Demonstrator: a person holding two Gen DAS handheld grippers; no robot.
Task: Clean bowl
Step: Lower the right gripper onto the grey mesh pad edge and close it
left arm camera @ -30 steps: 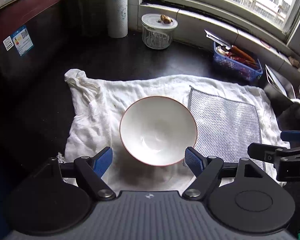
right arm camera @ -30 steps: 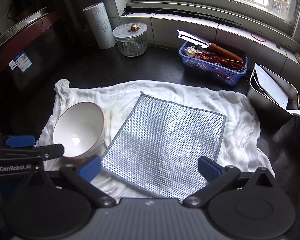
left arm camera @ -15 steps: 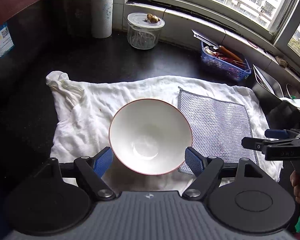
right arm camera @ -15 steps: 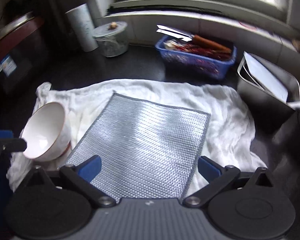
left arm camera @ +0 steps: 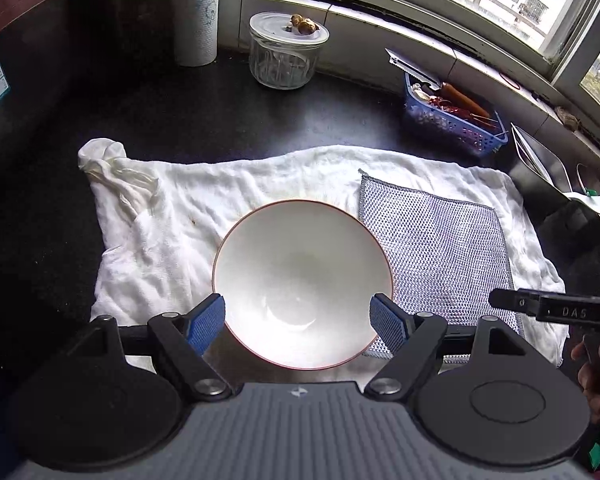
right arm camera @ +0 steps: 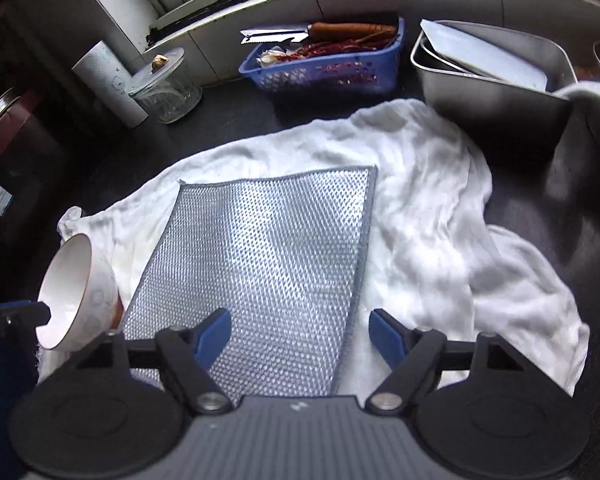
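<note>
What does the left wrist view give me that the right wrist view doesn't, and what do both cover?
Left wrist only: the inside of the bowl, seen from above between the left gripper pads, which sit at its rim; whether they press is unclear.

Right wrist only: the bowl's outer wall, the steel tray holding a white board, and the right gripper closing over the near edge of the mesh cloth, pads not yet on it.

Both: white towel, mesh cloth, blue basket, glass jar, paper roll.
</note>
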